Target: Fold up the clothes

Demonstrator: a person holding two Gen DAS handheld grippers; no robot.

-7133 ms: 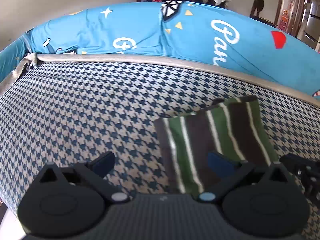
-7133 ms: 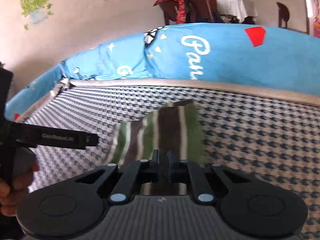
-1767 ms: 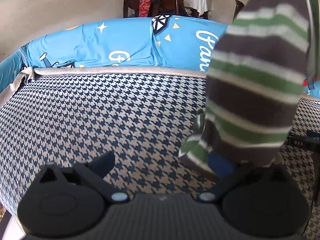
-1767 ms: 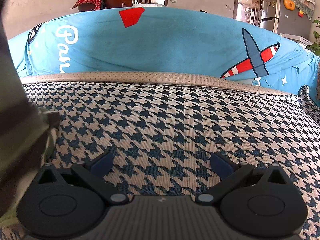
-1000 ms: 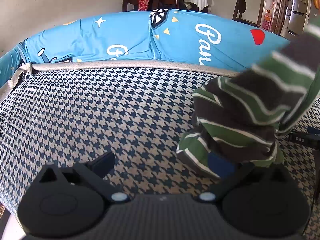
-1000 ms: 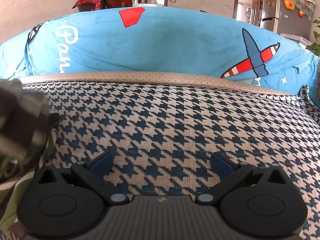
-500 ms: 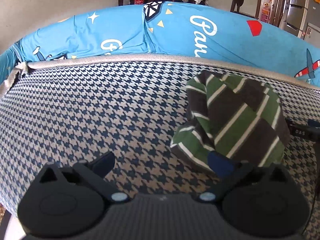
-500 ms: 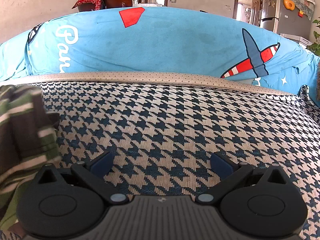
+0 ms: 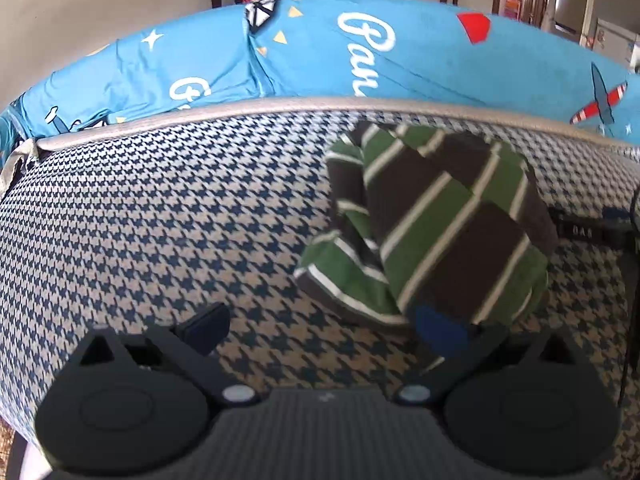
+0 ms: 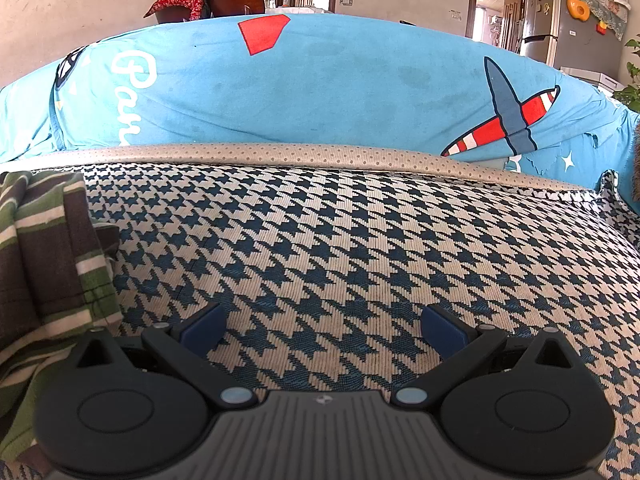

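The striped garment (image 9: 432,216), in green, dark brown and thin white bands, lies bunched in a loose heap on the houndstooth cushion (image 9: 180,216), right of centre in the left wrist view. Its near edge lies just beyond the right finger (image 9: 440,330) of the left tongs (image 9: 322,326), whose blue pad overlaps the cloth in the picture; whether the pad touches it cannot be told. The left tongs stand wide apart with nothing between them, and the left finger (image 9: 206,326) is over bare cushion.

In the right wrist view the same garment (image 10: 44,264) sits at the far left edge, folds stacked unevenly, beside the left finger (image 10: 202,326) of the right tongs (image 10: 322,328). These tongs are also spread wide and hold nothing; only patterned cushion (image 10: 360,248) shows between their fingers.

Behind the cushion runs a beige dotted border (image 10: 280,154), then a blue printed cover (image 10: 320,92) with white script, a red shape and a striped aeroplane.
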